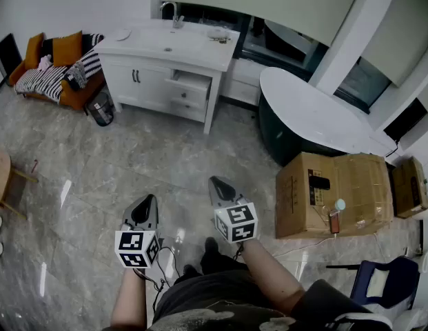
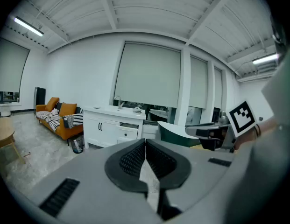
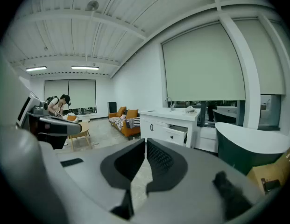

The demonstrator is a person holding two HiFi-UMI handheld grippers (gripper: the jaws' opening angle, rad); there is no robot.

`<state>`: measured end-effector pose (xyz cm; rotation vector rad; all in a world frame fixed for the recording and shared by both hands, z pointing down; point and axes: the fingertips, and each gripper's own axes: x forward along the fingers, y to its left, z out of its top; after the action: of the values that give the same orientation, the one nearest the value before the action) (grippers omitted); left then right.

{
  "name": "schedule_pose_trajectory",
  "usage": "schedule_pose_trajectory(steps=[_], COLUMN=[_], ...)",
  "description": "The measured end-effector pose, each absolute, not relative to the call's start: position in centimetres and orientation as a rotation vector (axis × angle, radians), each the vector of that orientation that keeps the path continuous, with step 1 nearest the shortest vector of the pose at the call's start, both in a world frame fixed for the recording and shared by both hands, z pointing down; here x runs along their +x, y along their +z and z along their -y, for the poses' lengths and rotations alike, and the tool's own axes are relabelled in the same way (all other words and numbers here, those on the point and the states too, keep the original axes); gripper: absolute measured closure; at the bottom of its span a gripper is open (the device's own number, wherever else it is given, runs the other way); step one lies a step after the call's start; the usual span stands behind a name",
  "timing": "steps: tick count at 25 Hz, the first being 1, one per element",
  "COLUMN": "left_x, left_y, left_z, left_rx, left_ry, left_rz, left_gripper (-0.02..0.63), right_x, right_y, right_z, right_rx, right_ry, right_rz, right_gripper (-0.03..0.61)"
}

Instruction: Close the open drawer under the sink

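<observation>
Nearest, the left gripper (image 1: 149,200) and right gripper (image 1: 215,182) are being carried with jaws pressed together and empty, well apart from the vanity (image 1: 155,50). Approach seems to be the step being worked. Beyond, the drawer (image 1: 191,81) is being shown pulled out on the vanity's right side; it is probably to be reached next and pushed in squarely.

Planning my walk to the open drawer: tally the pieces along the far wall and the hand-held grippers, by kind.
Sink cabinet: 1
Orange sofa: 1
Bathtub: 1
Waste bin: 1
Hand-held grippers: 2 (left hand-held gripper, right hand-held gripper)
Total: 6
</observation>
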<state>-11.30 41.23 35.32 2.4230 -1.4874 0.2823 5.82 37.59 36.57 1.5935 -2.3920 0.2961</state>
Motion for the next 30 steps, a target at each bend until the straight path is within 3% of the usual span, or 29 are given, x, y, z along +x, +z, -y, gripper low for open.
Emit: schedule_pose_trajectory(steps=[30], left_x=[-18.1], left_y=[37.2], left_z=[-41.2], left_rx=[2.327], left_ry=[0.281], left_rz=[1.621], left_gripper=[0.598], right_x=[1.6], right_y=[38.1], right_z=[-35.4], right_rx=[1.594], right_ry=[0.324], right_rz=[2.451], right_gripper=[0.545])
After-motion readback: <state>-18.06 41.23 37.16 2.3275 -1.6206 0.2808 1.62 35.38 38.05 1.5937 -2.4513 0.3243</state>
